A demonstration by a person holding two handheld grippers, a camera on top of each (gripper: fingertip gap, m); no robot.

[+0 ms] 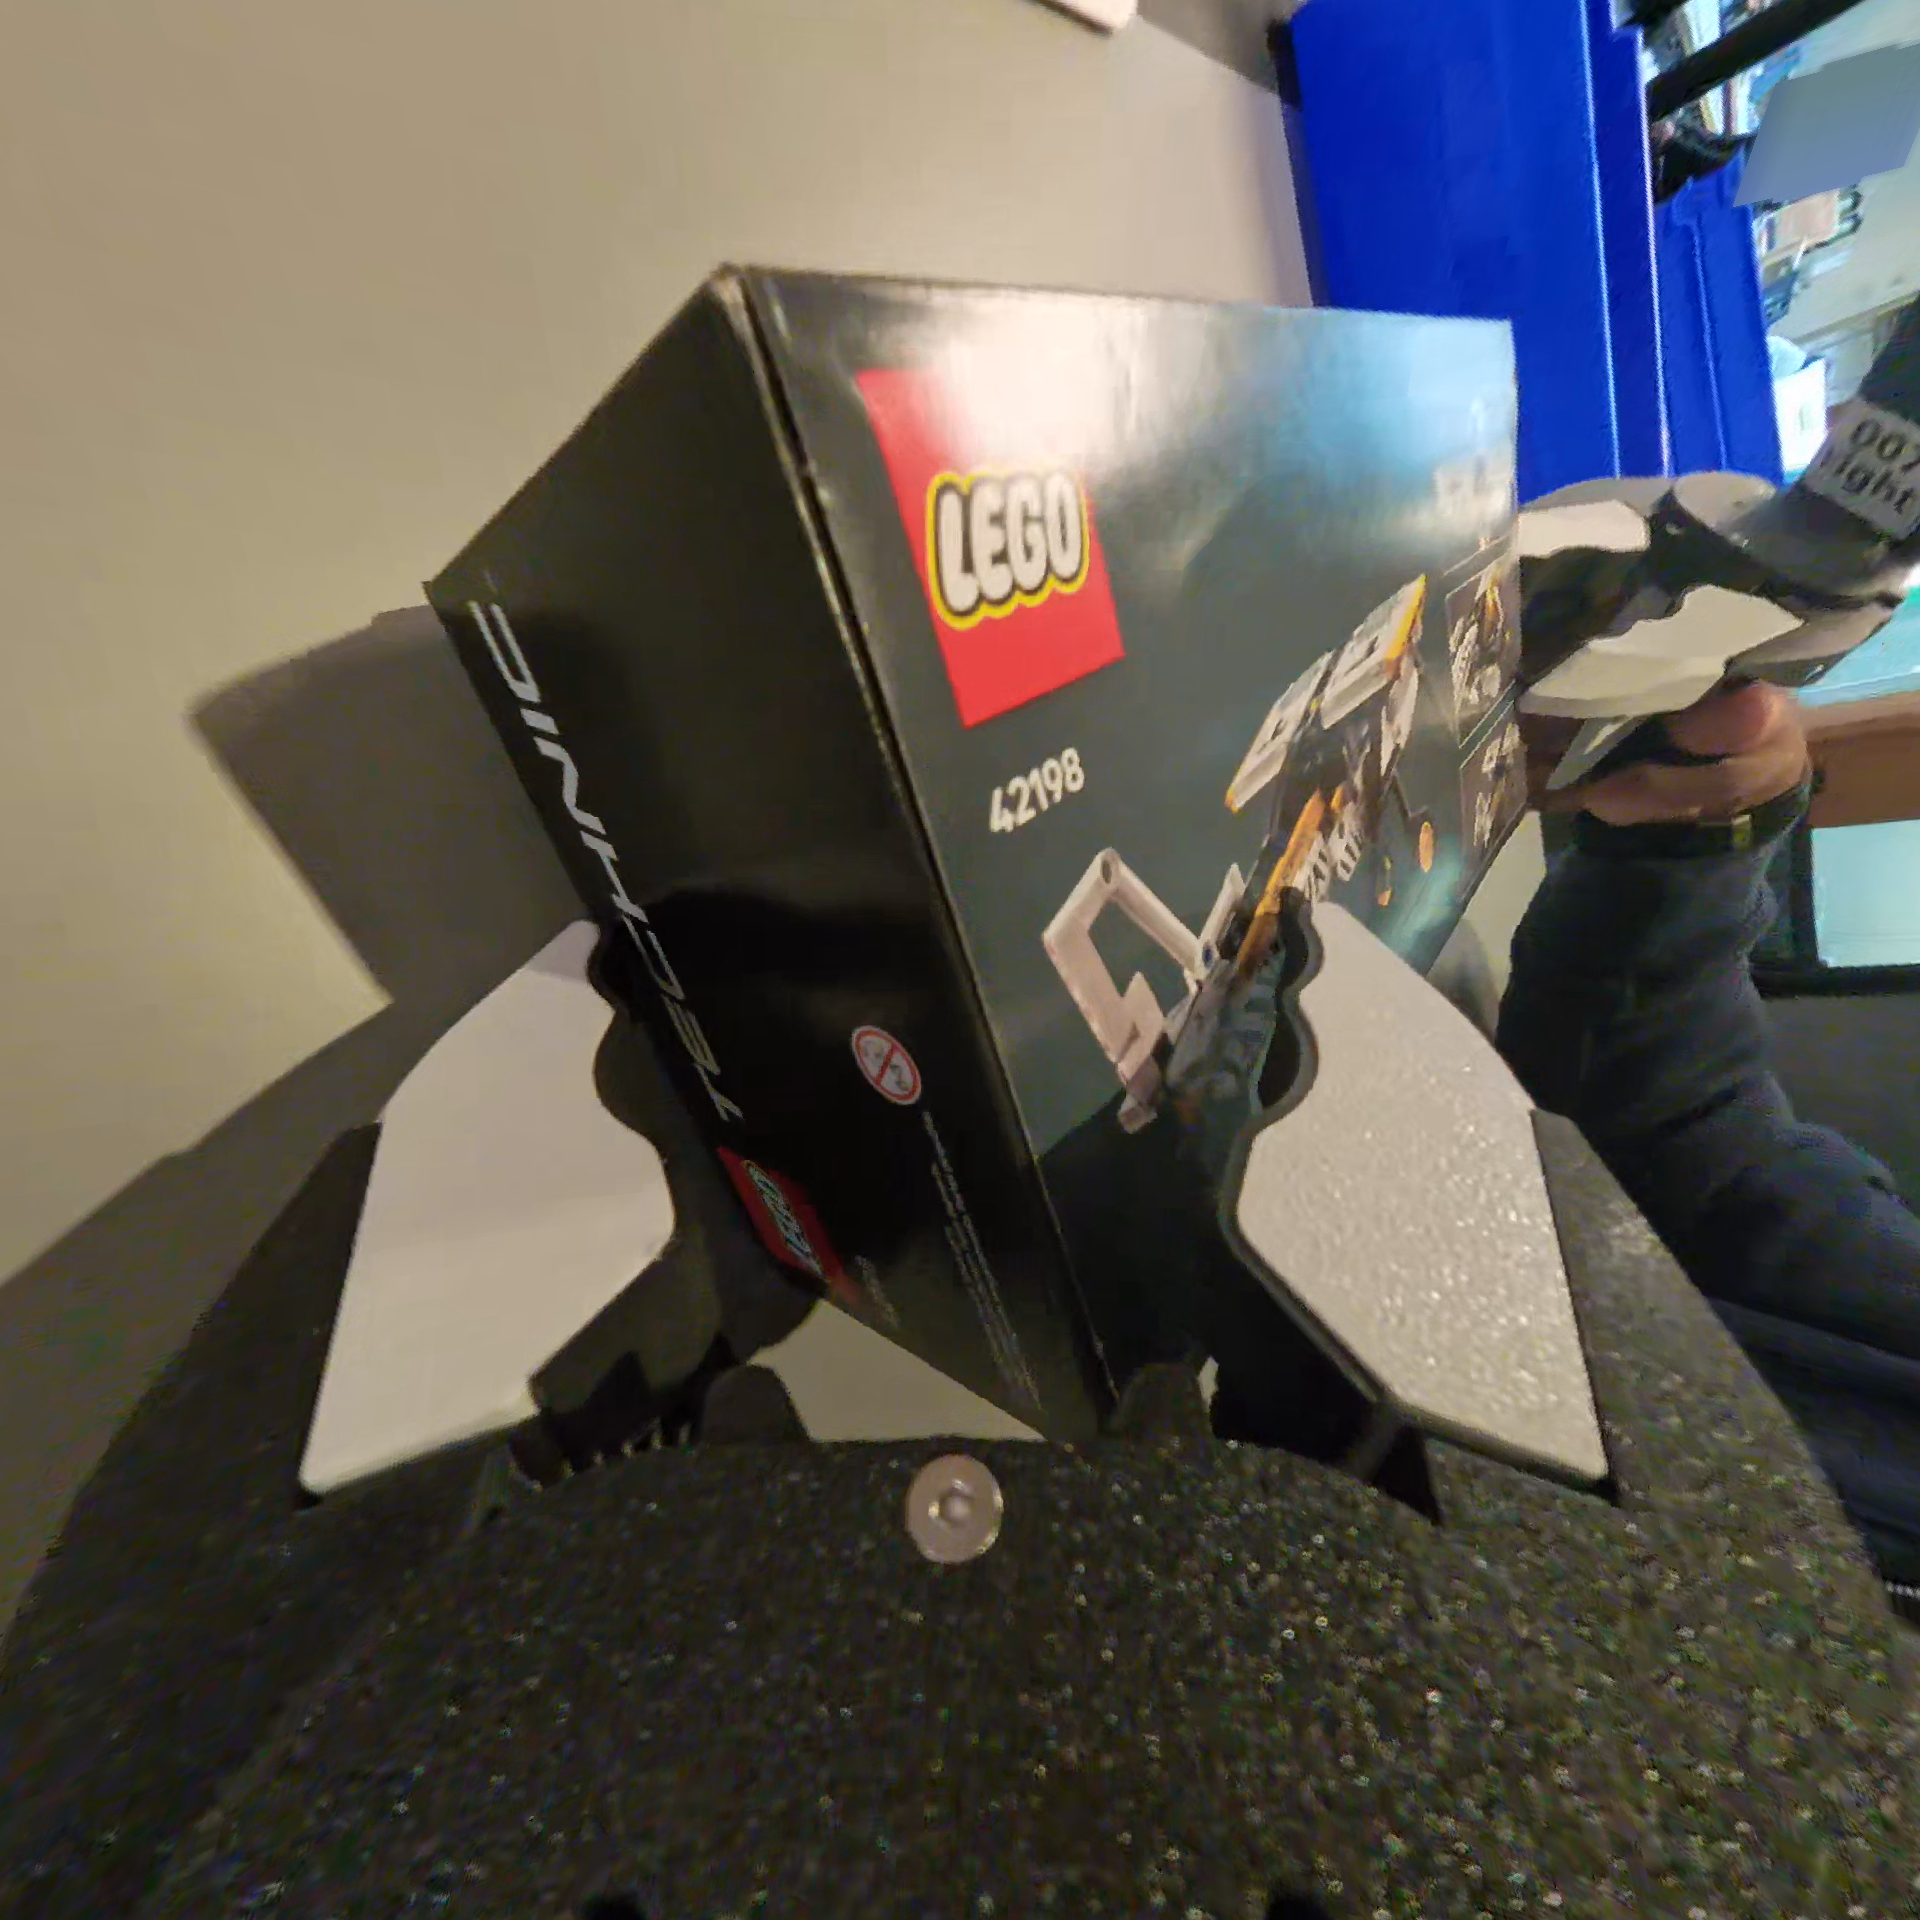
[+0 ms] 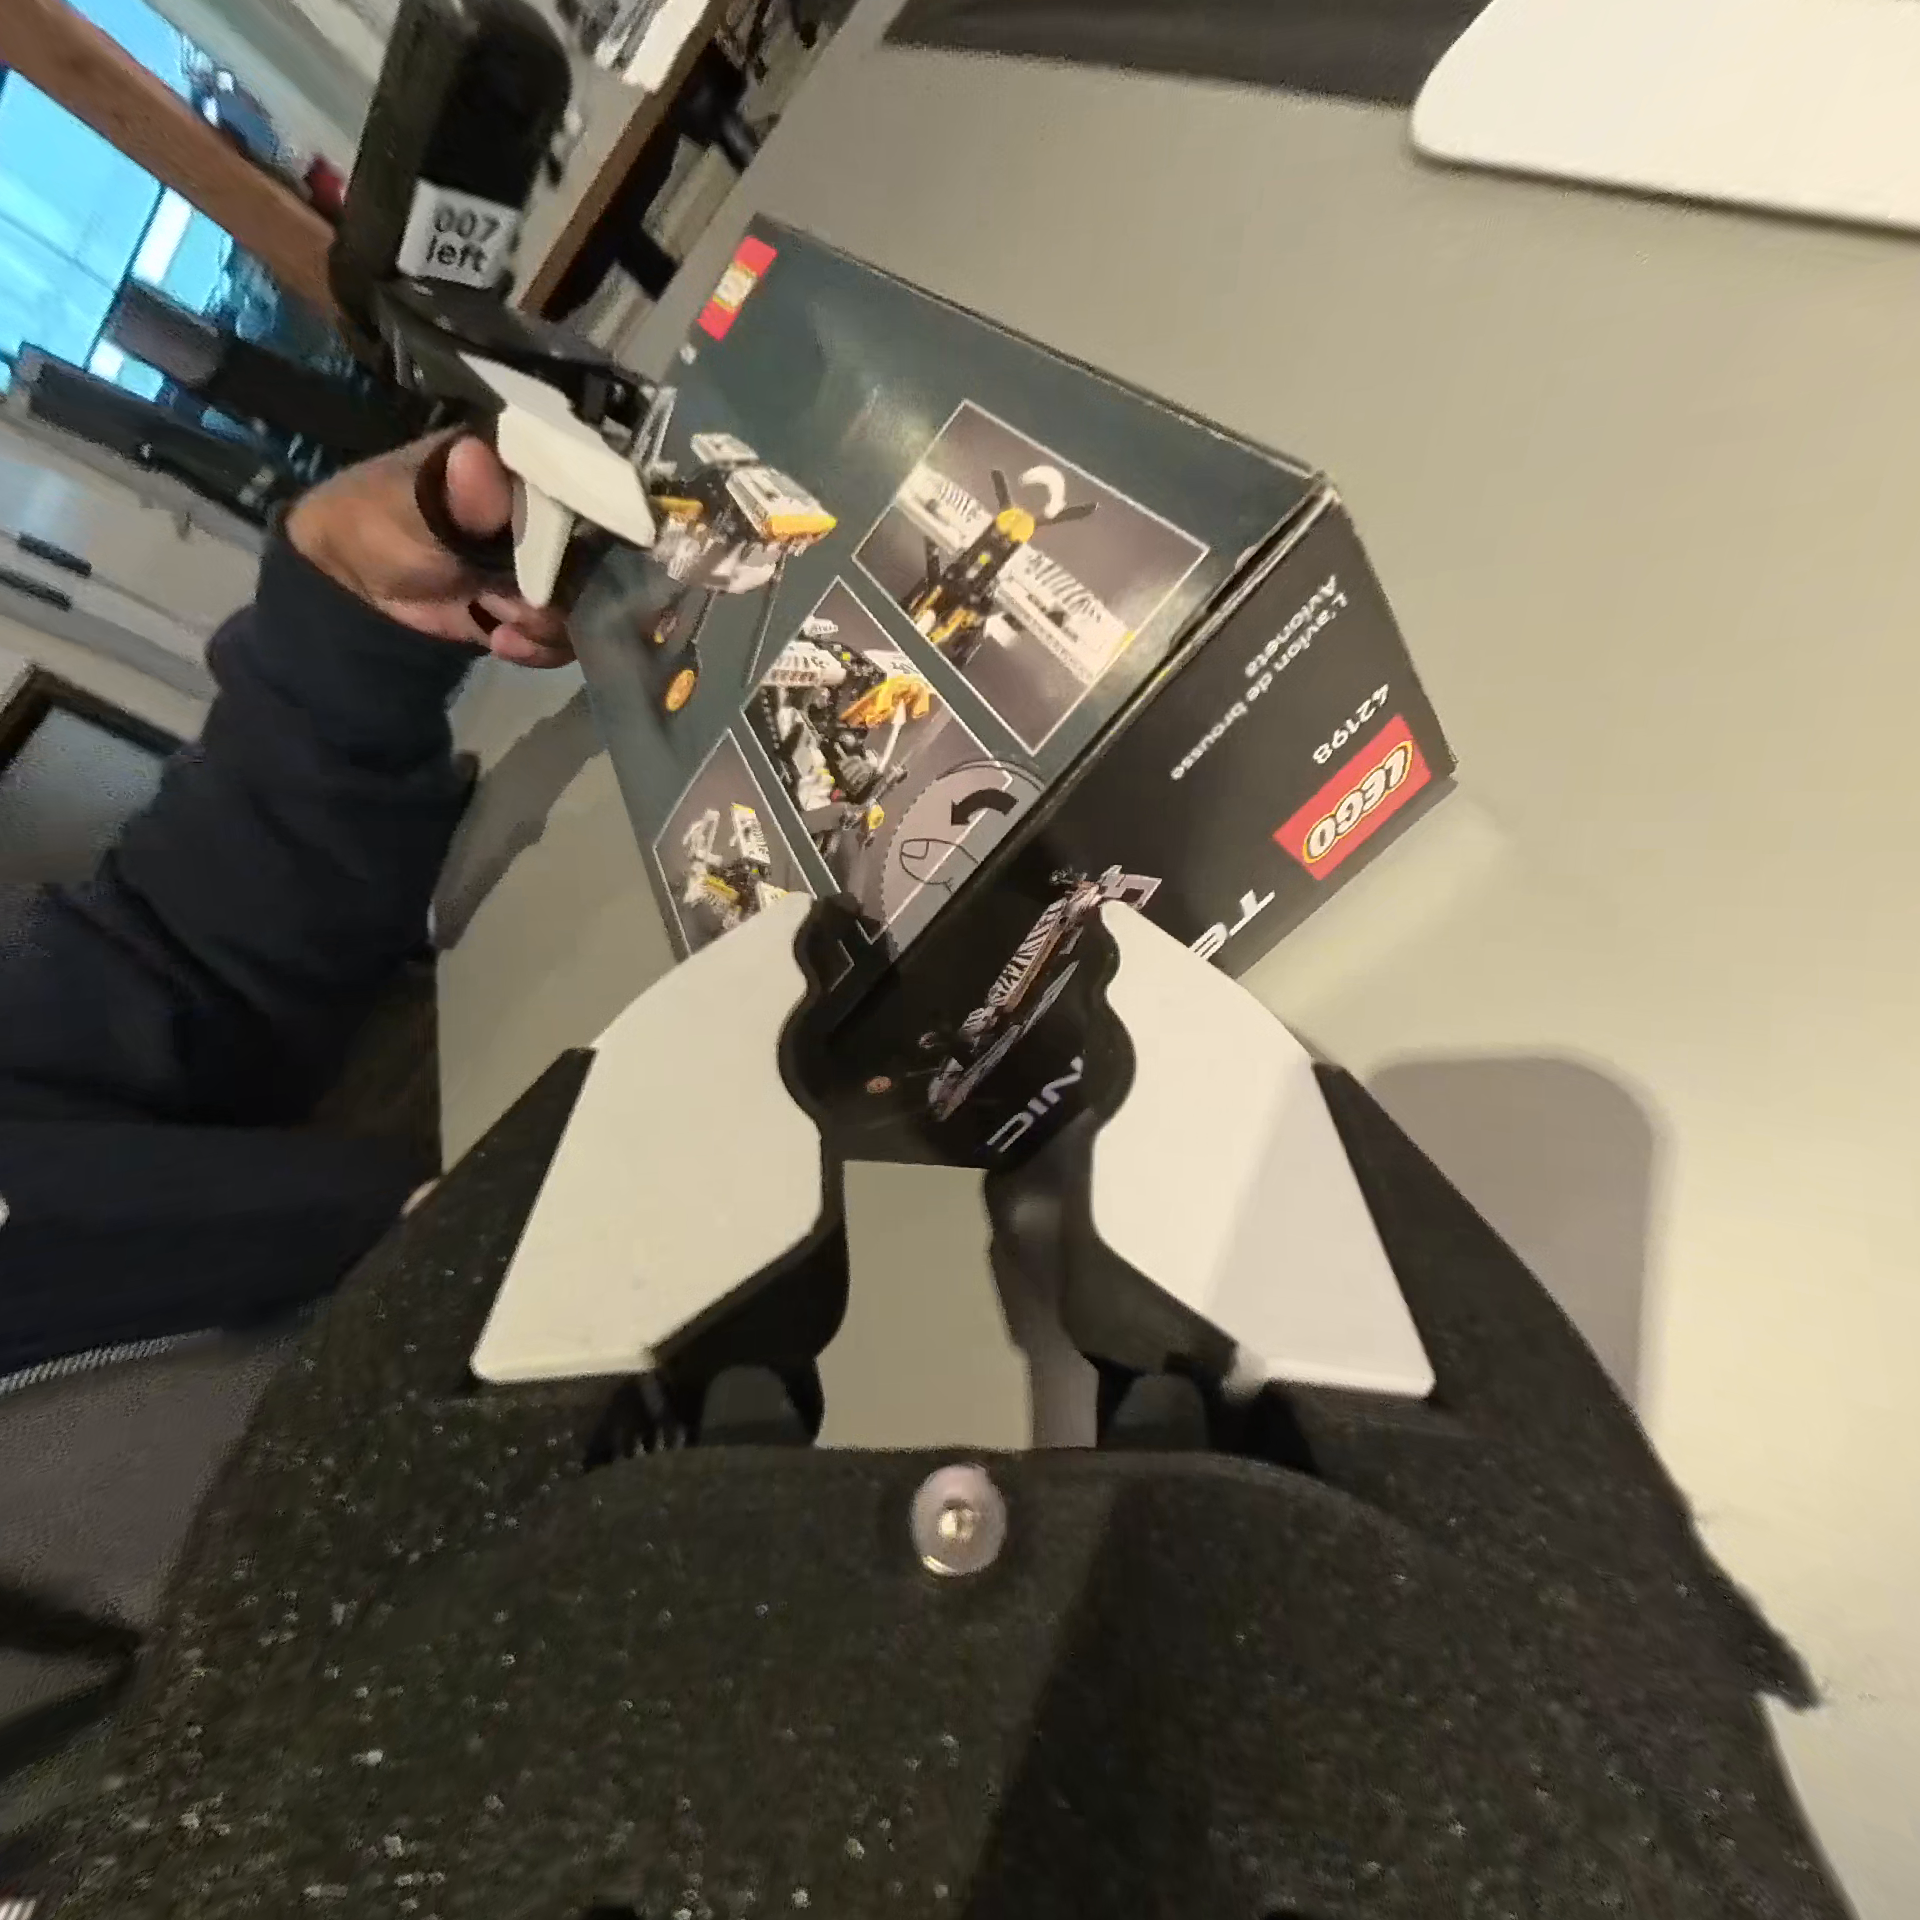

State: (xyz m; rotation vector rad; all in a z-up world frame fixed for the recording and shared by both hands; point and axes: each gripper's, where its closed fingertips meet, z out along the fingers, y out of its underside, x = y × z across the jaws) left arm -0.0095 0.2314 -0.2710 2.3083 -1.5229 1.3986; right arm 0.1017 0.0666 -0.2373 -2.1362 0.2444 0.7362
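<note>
Soft, even indoor light fills both views — the box (image 1: 1039,727) throws a blurred shadow on the grey table (image 1: 260,416). Glossy cardboard glares faintly. Wide-angle bending curves the edges; motion blur smears the background — bright windows (image 2: 94,239) wash out.

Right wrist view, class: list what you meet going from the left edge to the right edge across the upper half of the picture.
Bright window → left gripper with the hand gripping it → dark toy box → bare grey table → white flat object at the top corner.

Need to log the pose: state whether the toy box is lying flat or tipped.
Tipped. The toy box stands on a corner edge above the grey table, clamped at opposite corners by the left gripper and right gripper.
</note>
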